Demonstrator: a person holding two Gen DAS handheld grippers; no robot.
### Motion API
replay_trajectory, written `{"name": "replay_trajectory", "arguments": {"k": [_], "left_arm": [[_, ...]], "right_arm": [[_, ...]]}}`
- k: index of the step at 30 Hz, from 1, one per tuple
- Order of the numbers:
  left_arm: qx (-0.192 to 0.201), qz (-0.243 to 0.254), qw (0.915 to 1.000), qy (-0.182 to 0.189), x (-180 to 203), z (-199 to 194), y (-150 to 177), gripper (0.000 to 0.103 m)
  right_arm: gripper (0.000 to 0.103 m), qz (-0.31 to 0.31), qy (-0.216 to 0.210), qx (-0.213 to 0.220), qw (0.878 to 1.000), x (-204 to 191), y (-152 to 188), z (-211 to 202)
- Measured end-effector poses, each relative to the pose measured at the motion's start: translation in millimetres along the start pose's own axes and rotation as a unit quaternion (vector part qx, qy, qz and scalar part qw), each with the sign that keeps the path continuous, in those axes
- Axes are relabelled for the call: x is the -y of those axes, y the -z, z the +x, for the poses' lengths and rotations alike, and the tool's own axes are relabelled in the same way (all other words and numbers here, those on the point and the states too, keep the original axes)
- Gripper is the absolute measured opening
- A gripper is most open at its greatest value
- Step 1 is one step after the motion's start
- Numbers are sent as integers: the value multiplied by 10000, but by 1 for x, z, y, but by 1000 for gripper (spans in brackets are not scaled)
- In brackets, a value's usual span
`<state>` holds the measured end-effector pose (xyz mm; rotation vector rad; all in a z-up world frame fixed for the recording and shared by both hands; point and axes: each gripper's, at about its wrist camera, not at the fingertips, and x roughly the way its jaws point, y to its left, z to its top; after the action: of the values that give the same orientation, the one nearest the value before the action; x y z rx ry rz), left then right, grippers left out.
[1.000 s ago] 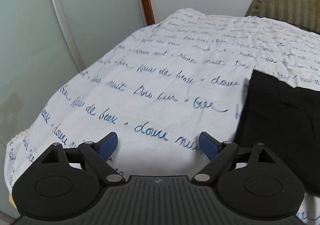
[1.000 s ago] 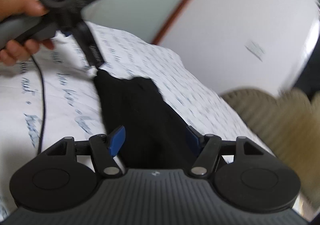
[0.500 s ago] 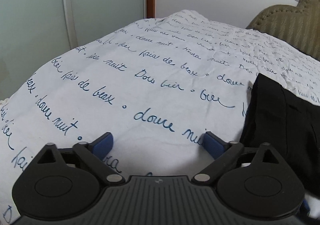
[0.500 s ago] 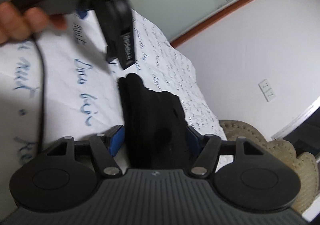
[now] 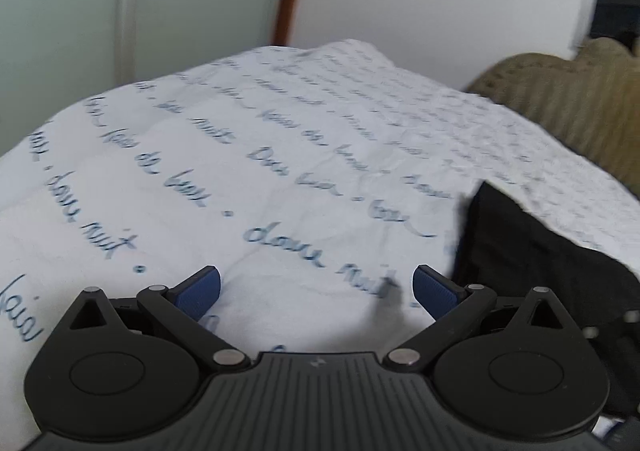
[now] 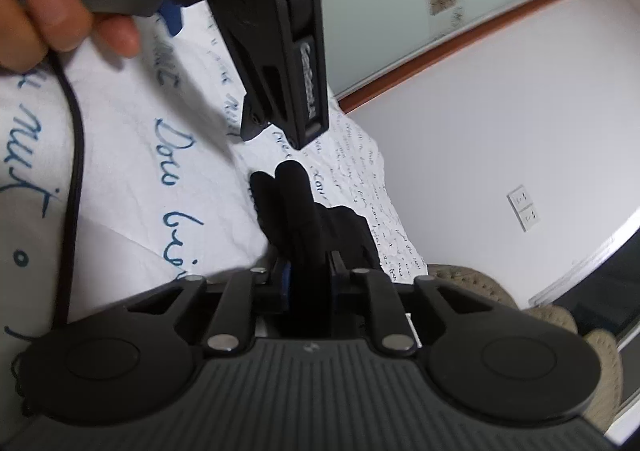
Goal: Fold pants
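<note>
Pants pinched on my right

Pants (image 6: 304, 219) lie bunched on the sheet (image 5: 280, 187). My right gripper (image 6: 310, 283) has its jaws clamped on the black fabric. My left gripper (image 5: 316, 287) hangs wide apart, holding nothing, just beside them.

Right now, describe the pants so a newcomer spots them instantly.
Find the bed with the white sheet covered in blue handwriting. The pants lie on its right side, near the tan chair, pinched by the right gripper. They are the only solid black cloth there.
</note>
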<state>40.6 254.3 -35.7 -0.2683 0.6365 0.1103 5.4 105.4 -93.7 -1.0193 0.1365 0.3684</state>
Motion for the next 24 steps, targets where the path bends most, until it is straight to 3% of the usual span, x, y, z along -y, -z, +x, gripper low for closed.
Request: {"name": "replay_trajectory", "arguments": {"k": [4, 7, 10, 15, 20, 24], "left_arm": [[-343, -485, 9947, 834, -6, 1, -10, 103], [-585, -1139, 9795, 1557, -17, 9, -17, 103], [-855, -1433, 9640, 2072, -16, 20, -23, 103], [-1060, -1164, 9633, 2176, 10, 30, -26, 103], [-1392, -1557, 9479, 2406, 23, 48, -24, 103], [-1436, -1638, 9451, 2435, 38, 57, -28, 103]], "right_arm": [[11, 493, -61, 139, 9987, 13, 3, -7], [10, 741, -122, 222, 9969, 23, 3, -12], [9, 742, -178, 258, 9967, 25, 4, -14], [9, 623, -214, 264, 9975, 24, 7, -17], [9, 923, -220, 285, 9951, 34, 9, -18], [9, 1255, -251, 319, 9913, 47, 10, -20]]}}
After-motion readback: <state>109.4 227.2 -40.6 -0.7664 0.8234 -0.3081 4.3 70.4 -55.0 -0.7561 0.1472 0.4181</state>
